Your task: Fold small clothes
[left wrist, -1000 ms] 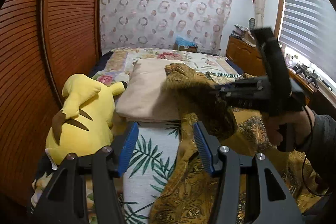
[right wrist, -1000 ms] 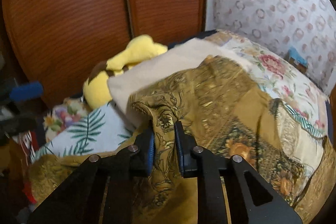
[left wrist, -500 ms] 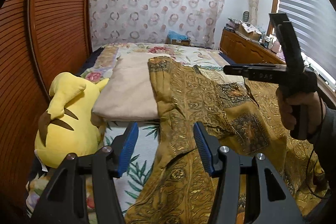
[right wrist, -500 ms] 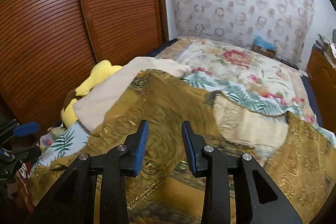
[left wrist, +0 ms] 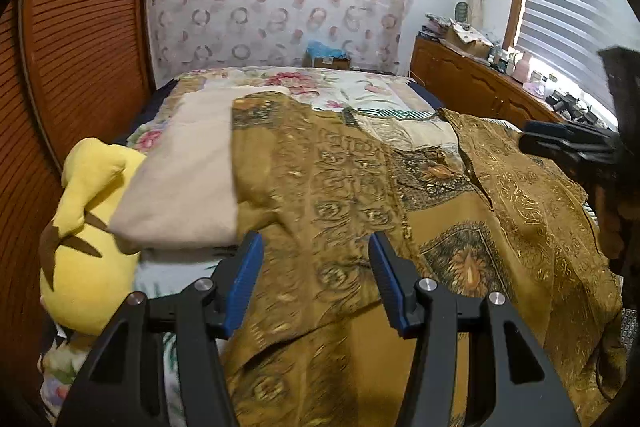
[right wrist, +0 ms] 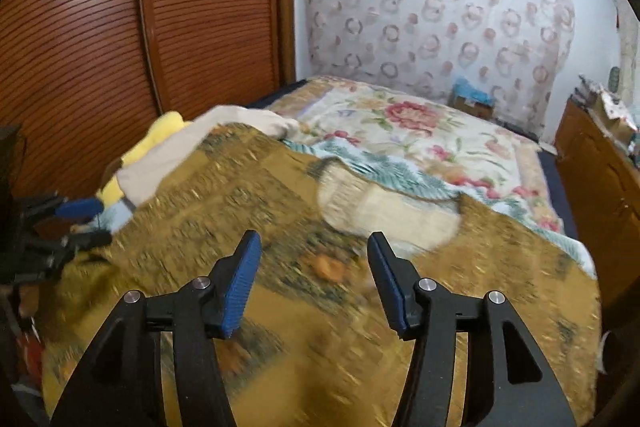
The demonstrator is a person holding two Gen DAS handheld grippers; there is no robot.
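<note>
L wrist: my left gripper (left wrist: 316,283) has jaws apart, nothing clamped, above the gold garment (left wrist: 360,195) spread on the bed (left wrist: 340,87), its left edge over a beige pillow (left wrist: 180,187).
R wrist: my right gripper (right wrist: 314,281) jaws just been opening, empty, garment (right wrist: 240,211) lying below.

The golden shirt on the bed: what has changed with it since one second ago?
The right hand-held gripper let go of the golden shirt; its jaws have just been opening and nothing is between them. The shirt now lies spread flat. The left hand-held gripper stayed open, and the yellow plush toy stayed put.
</note>
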